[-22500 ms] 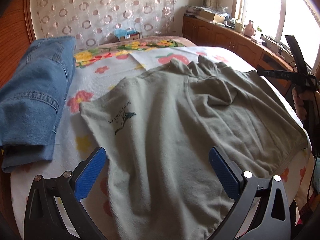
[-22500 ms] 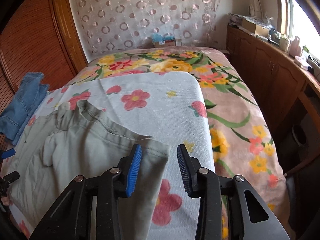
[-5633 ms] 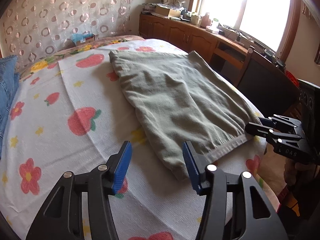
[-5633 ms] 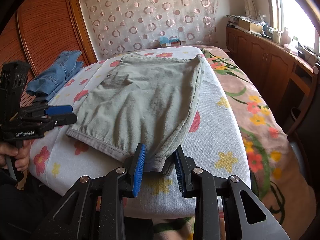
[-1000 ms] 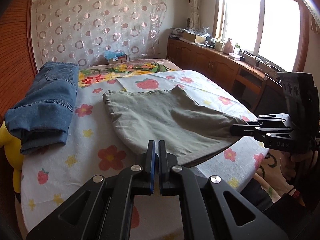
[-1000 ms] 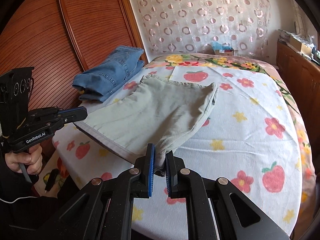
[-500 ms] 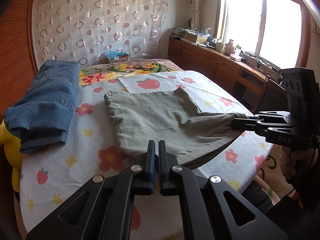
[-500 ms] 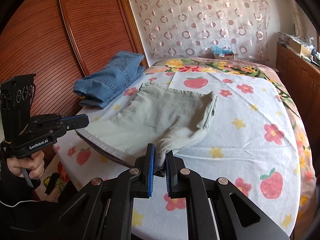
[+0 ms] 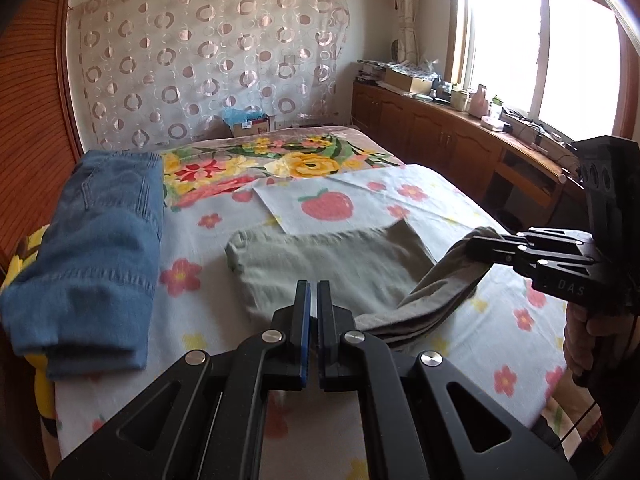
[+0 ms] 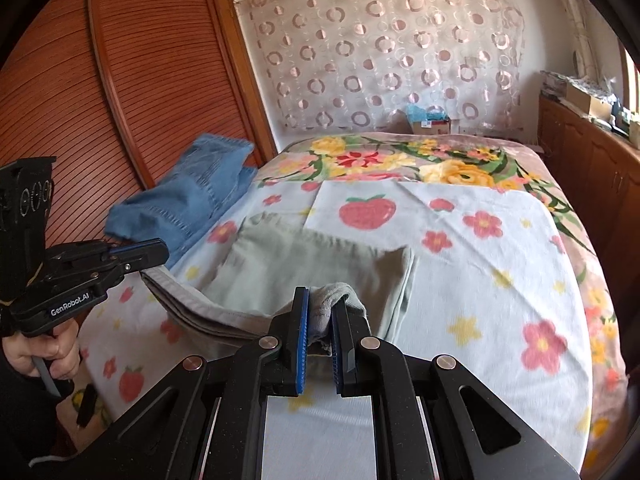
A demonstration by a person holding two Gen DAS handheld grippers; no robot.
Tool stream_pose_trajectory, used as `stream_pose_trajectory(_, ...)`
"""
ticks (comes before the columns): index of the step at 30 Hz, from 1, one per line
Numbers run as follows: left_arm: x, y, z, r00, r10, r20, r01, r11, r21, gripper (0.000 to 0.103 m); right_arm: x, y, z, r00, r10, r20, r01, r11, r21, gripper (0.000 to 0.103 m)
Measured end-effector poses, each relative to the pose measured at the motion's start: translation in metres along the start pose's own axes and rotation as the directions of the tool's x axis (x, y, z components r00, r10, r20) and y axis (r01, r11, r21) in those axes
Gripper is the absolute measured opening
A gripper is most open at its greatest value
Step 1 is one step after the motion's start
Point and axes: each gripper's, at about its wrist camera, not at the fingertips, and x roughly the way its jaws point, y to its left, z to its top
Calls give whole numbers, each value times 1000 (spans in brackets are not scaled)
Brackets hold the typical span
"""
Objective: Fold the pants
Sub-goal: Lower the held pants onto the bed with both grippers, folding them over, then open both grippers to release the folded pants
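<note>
Pants (image 9: 332, 268), grey-green, lay across the flower-and-strawberry sheet (image 9: 436, 208) on the bed, far portion flat, near hem edge lifted off the sheet and stretched between the two grippers. Left gripper (image 9: 313, 308) had its fingers together on one hem corner; from the right wrist view the cloth ran into its tips (image 10: 154, 254), though in its own view little fabric showed between the blue pads. Right gripper (image 10: 320, 320) was clamped on the other corner, a bunch of grey cloth visibly squeezed between its pads. Folded blue jeans (image 9: 96, 248) sat at the sheet's left edge, just beside the pants but apart from them. A hand (image 10: 38, 352) gripped the left tool's handle.
</note>
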Motion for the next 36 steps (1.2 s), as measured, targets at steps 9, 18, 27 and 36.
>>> stream_pose_trajectory(9,35,11,28,999,35,-13,-35,999,-4,4,41,-18,14,999,-21,-27,23,998,60,10)
stream_pose_trajectory(18,47,11,23,999,25,-24,-26,1000,-17,4,54,-12,19,996,-69,-60,70,997,21,10)
stream_pose_trajectory(27,40,11,13,999,31,-33,-32,999,-27,29,47,-11,24,996,-80,-44,80,997,6,13)
stream_pose_trajectory(36,45,12,-1,998,10,-57,-13,999,-40,59,40,-13,25,994,-104,-28,103,995,-14,43)
